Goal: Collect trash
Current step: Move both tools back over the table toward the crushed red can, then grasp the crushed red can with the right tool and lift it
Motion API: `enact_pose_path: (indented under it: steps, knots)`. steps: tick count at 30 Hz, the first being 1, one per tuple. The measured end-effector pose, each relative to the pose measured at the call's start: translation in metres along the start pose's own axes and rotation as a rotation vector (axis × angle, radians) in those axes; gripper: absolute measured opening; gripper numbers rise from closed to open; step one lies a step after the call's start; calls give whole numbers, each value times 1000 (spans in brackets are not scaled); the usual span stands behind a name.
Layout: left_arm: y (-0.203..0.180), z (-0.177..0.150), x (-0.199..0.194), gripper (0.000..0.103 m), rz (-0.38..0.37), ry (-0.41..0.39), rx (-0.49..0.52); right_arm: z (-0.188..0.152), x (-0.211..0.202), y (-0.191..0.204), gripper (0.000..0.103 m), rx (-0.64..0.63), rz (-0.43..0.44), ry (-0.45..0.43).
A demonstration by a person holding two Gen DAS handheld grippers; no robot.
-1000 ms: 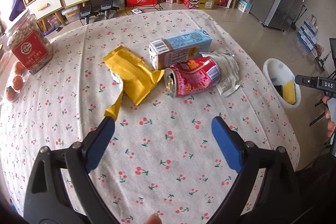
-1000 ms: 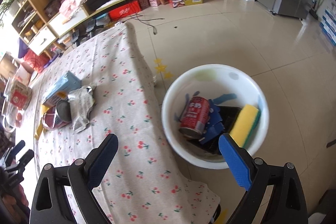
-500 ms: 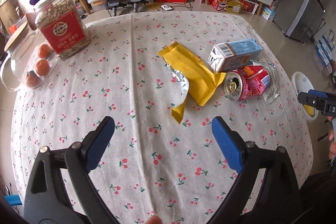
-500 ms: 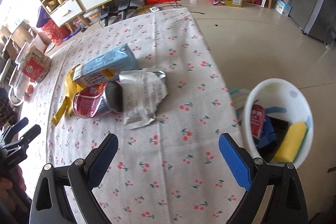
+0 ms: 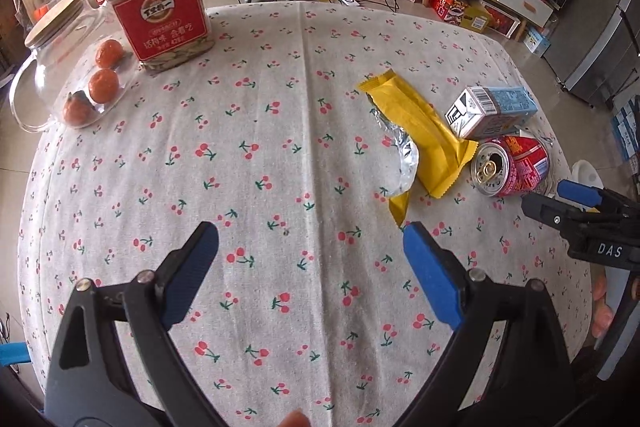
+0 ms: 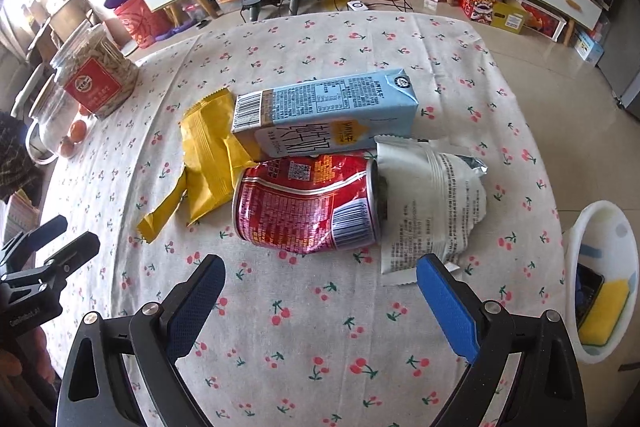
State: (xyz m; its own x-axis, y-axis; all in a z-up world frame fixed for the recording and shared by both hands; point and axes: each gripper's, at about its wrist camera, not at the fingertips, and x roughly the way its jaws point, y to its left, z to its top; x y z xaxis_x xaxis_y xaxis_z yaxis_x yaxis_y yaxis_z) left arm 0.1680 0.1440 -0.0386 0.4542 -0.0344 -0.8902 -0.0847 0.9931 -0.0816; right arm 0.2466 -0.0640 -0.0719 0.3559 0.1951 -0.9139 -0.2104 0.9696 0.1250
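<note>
A dented red can (image 6: 308, 205) lies on its side on the cherry-print tablecloth, just beyond my open, empty right gripper (image 6: 318, 277). A white foil wrapper (image 6: 430, 207) lies to its right, a blue milk carton (image 6: 324, 113) behind it, a yellow wrapper (image 6: 210, 155) to its left. In the left wrist view the can (image 5: 510, 167), carton (image 5: 492, 111) and yellow wrapper (image 5: 420, 139) lie to the far right of my open, empty left gripper (image 5: 308, 245). A white basin (image 6: 600, 279) holding a yellow sponge sits on the floor, right of the table.
A seed jar with a red label (image 5: 160, 11) and a glass jar lying on its side with oranges (image 5: 76, 75) stand at the table's far left. The right gripper's tips (image 5: 560, 199) show at the right edge. Shelves and drawers stand behind the table.
The right gripper has swung left from over the floor basin to over the table, facing the can. The left gripper has drawn back and turned left, so the trash now sits to its right.
</note>
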Motion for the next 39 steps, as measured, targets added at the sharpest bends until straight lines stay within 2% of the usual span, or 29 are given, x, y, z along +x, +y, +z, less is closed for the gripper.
enact_pose_path:
  steps: [12, 13, 15, 16, 17, 18, 22, 24, 26, 27, 31, 35, 39]
  knots:
    - [5, 1, 1, 93, 7, 6, -8, 13, 22, 2, 97, 33, -14, -19]
    - [5, 1, 1, 93, 7, 6, -9, 13, 22, 1, 93, 40, -6, -24]
    - [4, 1, 1, 93, 6, 6, -8, 12, 20, -1, 75, 52, 3, -25]
    - [3, 1, 1, 93, 4, 6, -6, 12, 19, -2, 49, 53, 1, -26]
    - [2, 1, 1, 93, 2, 6, -4, 12, 18, -4, 29, 55, 11, -24]
    - [0, 2, 3, 93, -1, 7, -1, 11, 15, -7, 26, 65, 25, -24]
    - [-7, 1, 6, 93, 0, 13, 15, 8, 3, -18, 26, 72, 38, -33]
    - [-10, 2, 8, 93, 5, 13, 23, 6, -1, -24, 34, 85, 48, -29]
    - [-11, 2, 8, 93, 4, 16, 23, 7, -5, -30, 76, 103, 55, -36]
    - [-12, 3, 9, 93, 3, 16, 19, 8, -7, -32, 79, 107, 52, -50]
    - [-10, 4, 8, 93, -4, 21, 10, 24, -7, -25, 81, 46, 40, -60]
    - [-5, 5, 9, 93, 0, 23, 1, 41, 10, -6, 83, -59, 50, -19]
    - [1, 6, 11, 93, 1, 33, -15, 54, 30, 7, 83, -101, 54, 6]
